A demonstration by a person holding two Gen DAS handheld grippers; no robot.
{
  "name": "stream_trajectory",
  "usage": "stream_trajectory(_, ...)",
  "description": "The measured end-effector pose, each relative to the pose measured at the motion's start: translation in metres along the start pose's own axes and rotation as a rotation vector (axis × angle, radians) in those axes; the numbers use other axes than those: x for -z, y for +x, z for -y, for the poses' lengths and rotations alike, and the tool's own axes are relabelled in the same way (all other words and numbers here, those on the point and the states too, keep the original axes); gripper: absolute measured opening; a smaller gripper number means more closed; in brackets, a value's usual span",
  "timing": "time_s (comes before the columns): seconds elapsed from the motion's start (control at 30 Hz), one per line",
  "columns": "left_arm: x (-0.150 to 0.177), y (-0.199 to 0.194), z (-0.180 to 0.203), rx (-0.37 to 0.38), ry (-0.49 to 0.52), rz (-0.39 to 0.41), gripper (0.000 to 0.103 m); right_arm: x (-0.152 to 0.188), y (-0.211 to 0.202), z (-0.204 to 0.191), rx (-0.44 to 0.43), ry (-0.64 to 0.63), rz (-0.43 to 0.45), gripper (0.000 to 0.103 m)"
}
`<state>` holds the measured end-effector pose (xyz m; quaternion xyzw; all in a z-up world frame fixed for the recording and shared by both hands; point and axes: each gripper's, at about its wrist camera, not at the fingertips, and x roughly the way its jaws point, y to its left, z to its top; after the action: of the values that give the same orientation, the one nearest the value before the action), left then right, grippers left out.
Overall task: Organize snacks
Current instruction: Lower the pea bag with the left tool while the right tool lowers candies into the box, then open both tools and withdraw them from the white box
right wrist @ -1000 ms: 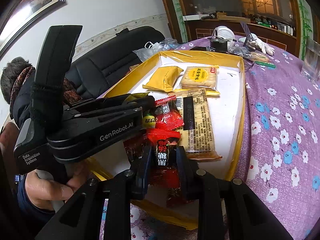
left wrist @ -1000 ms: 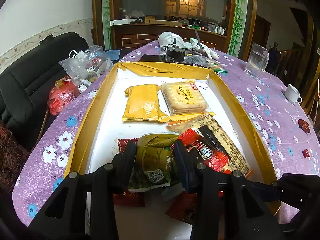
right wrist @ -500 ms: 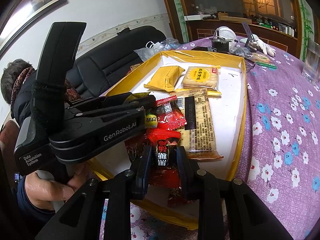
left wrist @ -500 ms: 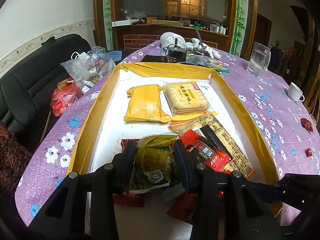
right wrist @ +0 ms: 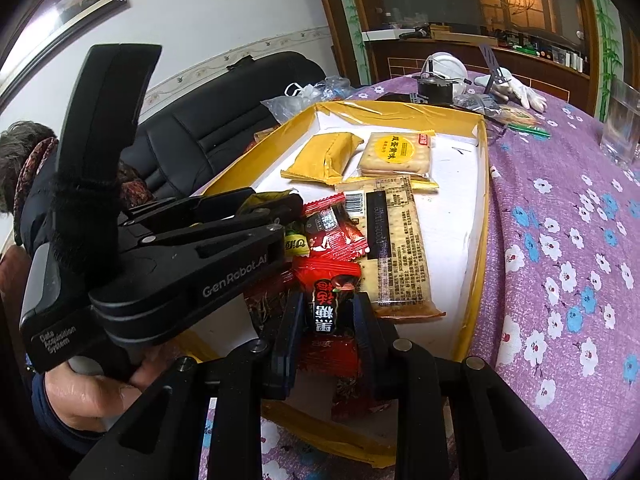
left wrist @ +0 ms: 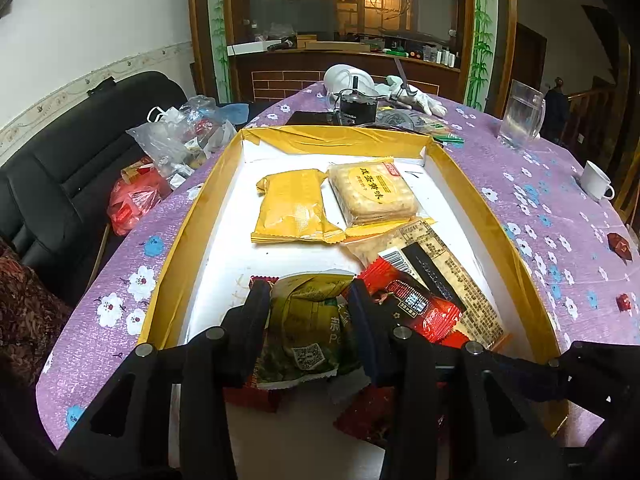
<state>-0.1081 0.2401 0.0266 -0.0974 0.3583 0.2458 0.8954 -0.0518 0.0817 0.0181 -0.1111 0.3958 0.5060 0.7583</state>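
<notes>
A shallow yellow-rimmed tray (left wrist: pixel 516 248) sits on a counter (left wrist: pixel 560 208) covered in purple flowered cloth. The left claw (left wrist: pixel 308 300) is clamped on a crumpled green snack packet (left wrist: pixel 308 320) near the tray's front edge. The right claw (right wrist: pixel 325 312) is clamped on a small red candy wrapper (right wrist: pixel 326 300), just beside the left claw. Nothing has changed over the last second: both claws keep the same grip and place. Judging by this, neither snack has been placed yet. Farther back in the tray lie a yellow wrapped packet (left wrist: pixel 290 208) and a clear pack of round crackers (left wrist: pixel 374 192), side by side. A long cracker sleeve (left wrist: pixel 444 276) and a red snack packet (left wrist: pixel 416 308) lie between them and the claws.
</notes>
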Motion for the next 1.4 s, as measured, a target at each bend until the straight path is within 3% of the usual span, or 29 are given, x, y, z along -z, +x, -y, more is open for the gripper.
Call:
stream_trajectory(0.4,0.001,-0.002,0.002,-0.019,0.007,0.002,0.043,0.000,0.001,0.001,0.011,0.008,0.000,0.026)
stream_trajectory(0.73,0.000,-0.001,0.001,-0.036,0.009,0.000,0.053,0.001,-0.006,0.004,0.012,0.022,0.021,0.028)
stream_trajectory(0.8,0.000,-0.001,0.002,-0.039,0.006,-0.001,0.057,0.001,-0.009,0.006,0.009,0.028,0.035,0.033)
stream_trajectory(0.87,0.001,-0.004,0.001,-0.027,-0.006,0.008,0.059,0.000,-0.014,0.008,0.013,0.040,0.052,0.048)
stream_trajectory(1.0,0.002,-0.014,-0.007,0.015,-0.041,0.050,0.067,0.001,-0.028,0.013,0.030,0.069,0.088,0.050)
stream_trajectory(1.03,0.002,-0.017,-0.009,0.024,-0.048,0.061,0.072,0.001,-0.032,0.014,0.036,0.075,0.098,0.053)
stream_trajectory(1.13,0.003,-0.027,-0.010,0.051,-0.059,0.093,0.074,0.002,-0.049,0.019,0.061,0.089,0.143,0.068)
stream_trajectory(1.3,0.006,-0.041,0.006,0.007,-0.001,0.124,0.081,0.016,-0.081,0.021,0.118,0.050,0.228,0.085)
stream_trajectory(1.4,0.009,-0.044,0.016,0.006,0.037,0.108,0.083,0.029,-0.097,0.024,0.140,0.032,0.286,0.087)
